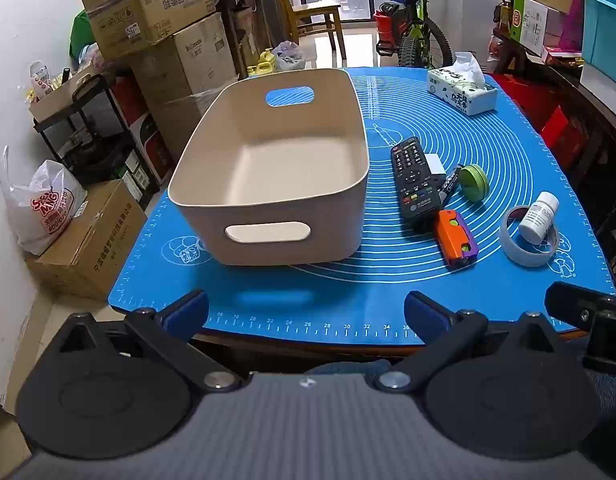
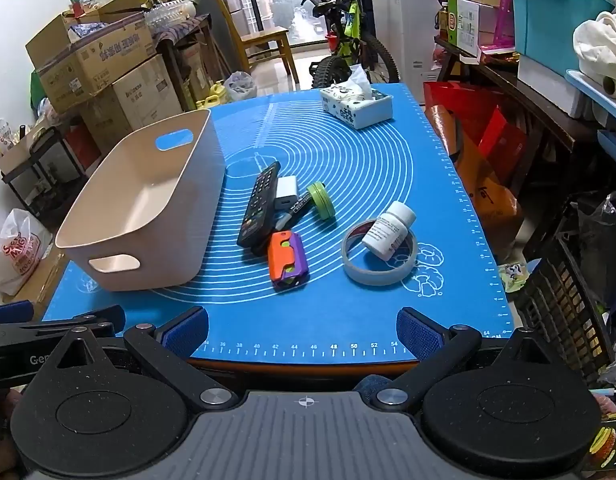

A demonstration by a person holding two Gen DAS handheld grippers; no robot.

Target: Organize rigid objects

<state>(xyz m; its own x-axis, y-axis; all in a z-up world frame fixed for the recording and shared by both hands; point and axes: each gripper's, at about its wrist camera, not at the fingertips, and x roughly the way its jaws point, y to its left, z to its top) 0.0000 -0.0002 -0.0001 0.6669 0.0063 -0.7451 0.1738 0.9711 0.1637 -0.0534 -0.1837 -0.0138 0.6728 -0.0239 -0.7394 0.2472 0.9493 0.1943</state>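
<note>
Tilting down toward the bench, the left tongs (image 1: 305,312) stood wide with nothing between the blue pads, hanging over the near edge of the blue mat (image 1: 348,304). Ahead of them, well apart, sat the beige bin (image 1: 267,184), empty, its near handle slot facing the tongs. To the right of the bin lay the remote control (image 1: 414,180), with a white charger (image 1: 435,166) touching its right side, a marker (image 1: 450,186) and a green round tin (image 1: 474,182) just beyond. An orange and purple toy (image 1: 456,238) lay at the remote's near end. Farther right, a white pill bottle (image 1: 539,218) leaned on a tape roll (image 1: 524,254). A tissue pack (image 1: 462,90) rested at the mat's far side.

From the right wrist, the right tongs (image 2: 301,334) likewise pointed downward at the mat's near edge (image 2: 328,320), spread wide and holding nothing. The orange and purple toy (image 2: 287,258) lay straight ahead, near but apart, with the remote control (image 2: 259,206), charger (image 2: 285,192), marker (image 2: 295,210) and green tin (image 2: 322,200) behind it. The pill bottle (image 2: 388,230) and tape roll (image 2: 380,272) lay ahead to the right, the bin (image 2: 143,208) to the left.
</note>
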